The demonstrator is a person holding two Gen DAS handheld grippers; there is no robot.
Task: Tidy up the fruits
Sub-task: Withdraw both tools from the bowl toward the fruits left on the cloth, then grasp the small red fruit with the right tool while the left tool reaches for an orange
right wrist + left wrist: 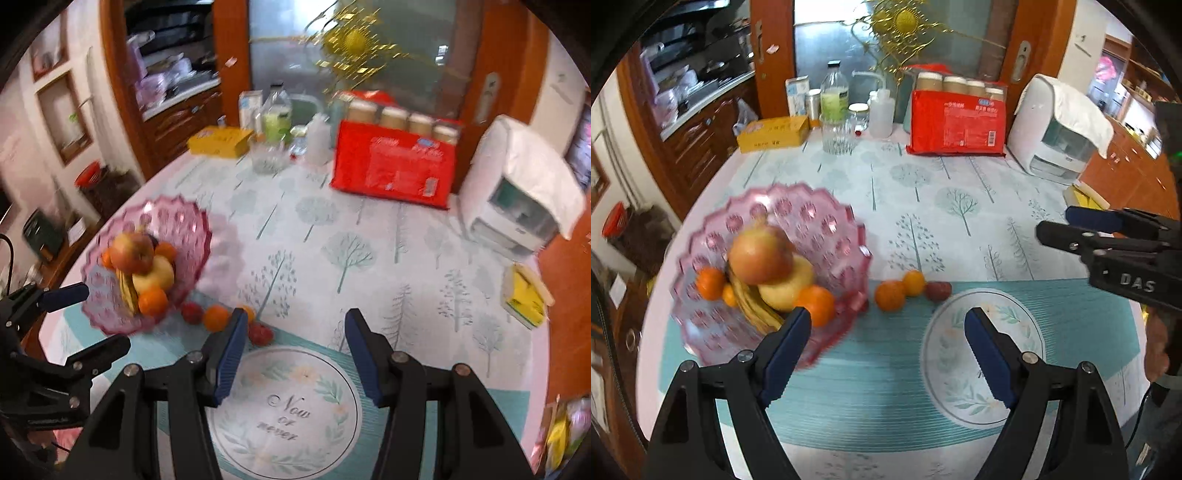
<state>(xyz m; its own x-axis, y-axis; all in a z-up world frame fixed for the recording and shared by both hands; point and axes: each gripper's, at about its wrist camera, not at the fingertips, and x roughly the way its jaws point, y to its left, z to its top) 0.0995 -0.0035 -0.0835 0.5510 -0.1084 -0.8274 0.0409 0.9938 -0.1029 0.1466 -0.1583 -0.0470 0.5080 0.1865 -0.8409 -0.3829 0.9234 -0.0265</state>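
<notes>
Both the left gripper (886,325) and right gripper (293,326) were held apart, empty. Loose oranges (889,294) were noted beside the pink fruit bowl (827,221); a red package (956,122) stood well behind.

Two apples (761,258), five oranges (889,294)

Bowl (827,221): translucent pink, dotted relief, scalloped rim. Within: red-yellow apple (761,254), pale yellow apple (792,284), yellow bananas (753,306), orange tangerines (818,304). Loose fruit at its 3 o'clock: two orange tangerines (889,295), one dark red fruit (938,290). Bench cloth (942,206): white, pale teal tree print. Mat (879,376): teal stripes, white floral medallion. Packet (956,125): red. Box (774,133): yellow.
</notes>
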